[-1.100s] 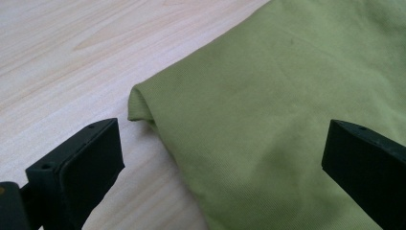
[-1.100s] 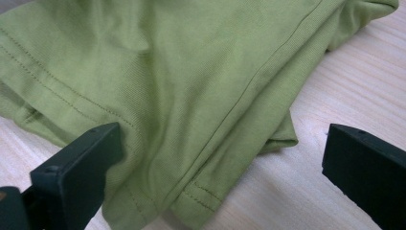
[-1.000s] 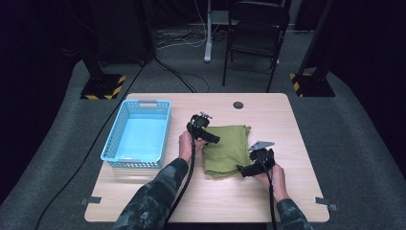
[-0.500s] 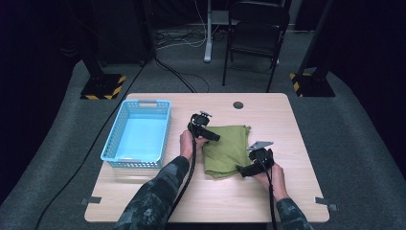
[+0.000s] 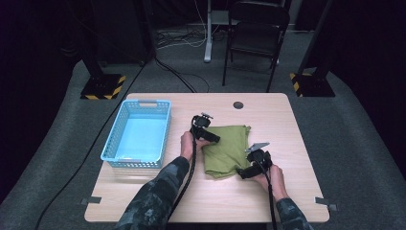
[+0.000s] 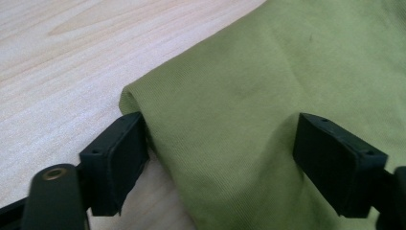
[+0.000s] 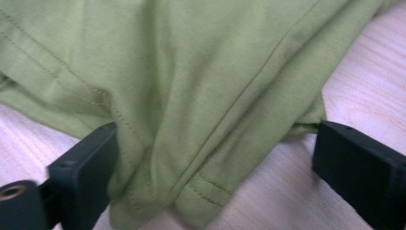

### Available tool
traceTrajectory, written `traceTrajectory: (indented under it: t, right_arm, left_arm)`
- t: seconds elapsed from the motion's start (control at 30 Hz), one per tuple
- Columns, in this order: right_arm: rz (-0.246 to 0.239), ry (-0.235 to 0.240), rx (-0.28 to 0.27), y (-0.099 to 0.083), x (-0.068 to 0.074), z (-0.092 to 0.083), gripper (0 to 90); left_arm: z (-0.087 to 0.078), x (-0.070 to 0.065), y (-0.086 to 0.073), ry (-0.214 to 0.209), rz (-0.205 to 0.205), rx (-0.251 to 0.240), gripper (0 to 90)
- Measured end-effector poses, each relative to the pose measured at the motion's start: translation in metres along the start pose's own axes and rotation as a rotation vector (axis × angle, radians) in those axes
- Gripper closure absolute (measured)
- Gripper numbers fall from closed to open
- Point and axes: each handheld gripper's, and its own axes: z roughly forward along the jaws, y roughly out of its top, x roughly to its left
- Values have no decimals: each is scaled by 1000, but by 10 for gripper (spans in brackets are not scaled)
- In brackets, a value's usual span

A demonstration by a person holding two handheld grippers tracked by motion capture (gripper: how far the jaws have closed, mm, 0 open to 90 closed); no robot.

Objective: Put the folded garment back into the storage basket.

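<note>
Evidently you set both tools wide apart astride green cloth (image 5: 225, 149) at frame centre: left tool (image 6: 218, 163) at fold, right tool (image 7: 210, 182) at hem, likely readying pinch.

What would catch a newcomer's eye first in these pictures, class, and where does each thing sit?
First, the folded olive-green cloth at the middle of the pale wooden table. The left gripper is at its left edge and the right gripper at its near right corner, each with open jaws straddling the fabric. Next, the light blue plastic basket, standing empty on the table's left side.
</note>
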Motion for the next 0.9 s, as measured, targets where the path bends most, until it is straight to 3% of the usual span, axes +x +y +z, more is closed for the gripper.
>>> traceTrajectory:
  t: [0.33, 0.73, 0.9]
  right_arm:
    - [-24, 20, -29, 2, 7, -5, 345]
    - [-23, 29, -65, 2, 12, -5, 564]
    - [-24, 21, -84, 2, 15, -4, 625]
  left_arm:
    - [-4, -3, -8, -10, -19, -43, 377]
    - [-5, -5, -13, -68, -77, -65, 614]
    - [-6, -8, -14, -61, -69, -74, 687]
